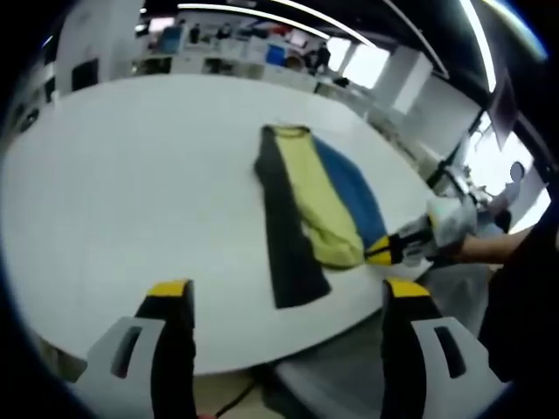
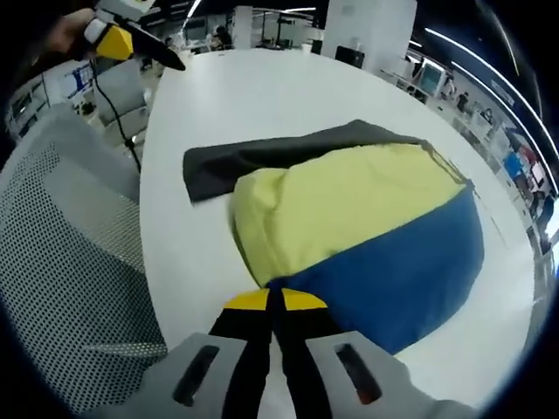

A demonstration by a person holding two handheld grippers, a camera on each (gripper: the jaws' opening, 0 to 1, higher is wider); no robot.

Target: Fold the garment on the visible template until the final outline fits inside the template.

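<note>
Big white worktop fills most of the left gripper view; a grey mesh chair sits at its edge in the right gripper view, office clutter behind, too blurred to read. No template outline can be made out on the worktop, so fit can't be judged. The garment lies near the worktop's edge on the person's side, already folded into a long narrow shape w/ three colour bands: dark grey strip, yellow middle, blue side. In the right gripper view it bulges up in soft puffy folds, not flat. Left claw hangs released, jaws well apart, above the worktop and clear of the cloth, holding nothing. Right claw is clenched on the garment's near edge, about where yellow meets blue; in the left gripper view its yellow tips pinch the yellow end nearest the worktop edge. Handling, as a judgement: light, limp fabric, no stiffness, prob. slides easily on the smooth top, so one pinched corner will drag and bunch the rest. Best hold looks like two spread points along the near hem, i.e. left claw taking the dark grey corner while the right has the yellow/blue edge, then lifting both ends together for an even fold.
</note>
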